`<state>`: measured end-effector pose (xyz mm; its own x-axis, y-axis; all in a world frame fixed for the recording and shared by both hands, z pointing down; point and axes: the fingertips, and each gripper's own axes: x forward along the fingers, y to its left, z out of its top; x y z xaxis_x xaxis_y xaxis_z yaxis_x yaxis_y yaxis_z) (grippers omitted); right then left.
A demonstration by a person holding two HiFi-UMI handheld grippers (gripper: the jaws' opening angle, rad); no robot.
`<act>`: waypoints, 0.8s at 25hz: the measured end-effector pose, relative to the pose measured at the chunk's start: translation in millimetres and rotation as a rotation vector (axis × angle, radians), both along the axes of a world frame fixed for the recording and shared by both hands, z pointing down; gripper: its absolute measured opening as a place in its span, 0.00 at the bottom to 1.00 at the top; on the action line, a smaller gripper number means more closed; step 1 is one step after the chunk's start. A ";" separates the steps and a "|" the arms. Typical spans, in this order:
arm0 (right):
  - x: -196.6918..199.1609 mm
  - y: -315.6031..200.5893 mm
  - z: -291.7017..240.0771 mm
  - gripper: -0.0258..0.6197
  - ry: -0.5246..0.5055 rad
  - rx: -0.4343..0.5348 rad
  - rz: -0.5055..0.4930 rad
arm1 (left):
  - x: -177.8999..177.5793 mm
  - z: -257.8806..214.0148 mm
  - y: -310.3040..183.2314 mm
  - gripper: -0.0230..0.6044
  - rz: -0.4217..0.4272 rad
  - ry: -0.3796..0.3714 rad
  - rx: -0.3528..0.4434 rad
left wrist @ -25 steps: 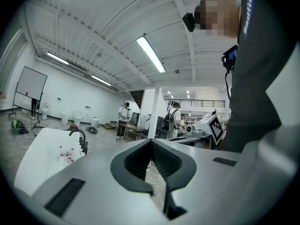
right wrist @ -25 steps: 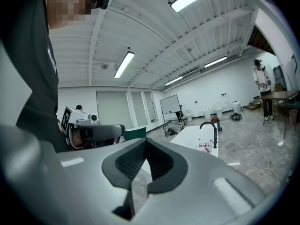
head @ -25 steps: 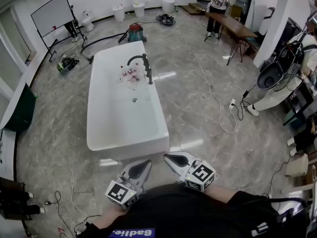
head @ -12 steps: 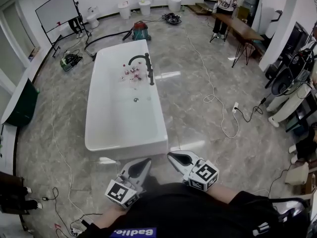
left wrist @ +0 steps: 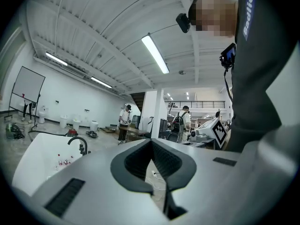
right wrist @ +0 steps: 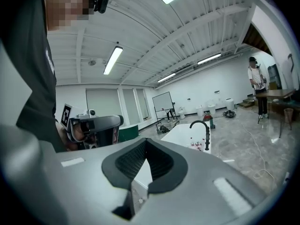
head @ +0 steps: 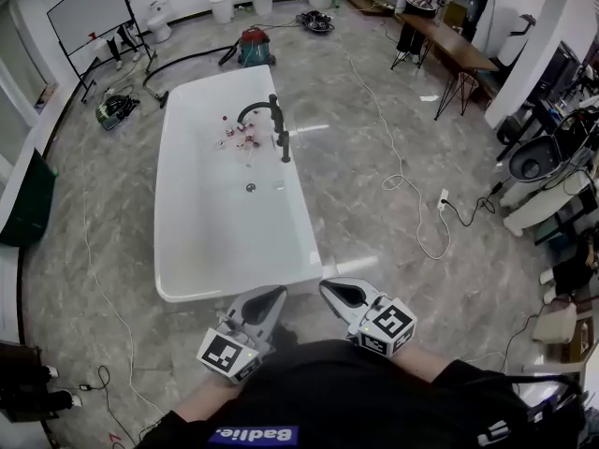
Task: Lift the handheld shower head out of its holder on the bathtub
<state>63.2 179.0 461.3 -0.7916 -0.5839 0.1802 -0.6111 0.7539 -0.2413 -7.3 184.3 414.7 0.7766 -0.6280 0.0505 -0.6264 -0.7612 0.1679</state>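
A white freestanding bathtub [head: 174,251] fills the middle of the head view. On its right rim stands a black arched faucet [head: 259,109], and beside it the thin black handheld shower head [head: 284,144] is upright in its holder. Both grippers are low in that view, close to my body, just short of the tub's near end. My left gripper [head: 272,295] is shut and holds nothing. My right gripper [head: 328,287] is shut and empty too. The faucet [left wrist: 79,143] shows far off in the left gripper view. It is equally distant in the right gripper view, faucet [right wrist: 201,128].
Small bottles [head: 239,135] lie inside the tub near the faucet. A red vacuum [head: 253,47] with its hose, a whiteboard [head: 84,9] and toilets stand beyond. A white cable [head: 404,181] snakes over the floor at right, near a long table [head: 451,43]. Equipment crowds the right edge.
Both grippers and I have come closer to the near end of the tub, which now sits lower and nearer in the head view. The jaws stayed shut.
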 end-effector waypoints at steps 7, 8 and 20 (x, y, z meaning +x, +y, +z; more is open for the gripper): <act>-31.7 -76.5 3.8 0.04 0.008 -0.017 0.073 | -46.2 5.3 -81.3 0.05 0.008 -0.005 0.017; -36.3 -85.9 3.3 0.04 0.010 -0.018 0.082 | -51.6 6.1 -91.2 0.04 0.013 -0.006 0.016; -90.6 -160.5 6.7 0.04 0.050 -0.028 0.144 | -100.8 17.0 -179.2 0.05 0.082 0.002 0.021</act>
